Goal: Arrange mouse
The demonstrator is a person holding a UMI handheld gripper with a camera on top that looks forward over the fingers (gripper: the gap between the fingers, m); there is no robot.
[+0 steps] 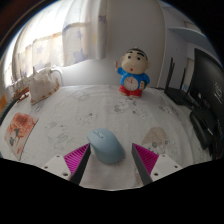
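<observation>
A light blue-grey computer mouse (105,145) lies on the white patterned tablecloth (70,115). My gripper (111,161) is open, its pink pads (77,158) spread wide. The rear of the mouse sits between the fingertips, closer to the left finger, with a clear gap to the right finger. The mouse rests on the table by its own weight.
A cartoon boy figure (131,73) in a blue shirt stands beyond the mouse at the back of the table. A white bag-like object (40,85) sits at the back left. A printed card (20,130) lies at the left. Dark items (195,95) crowd the right edge.
</observation>
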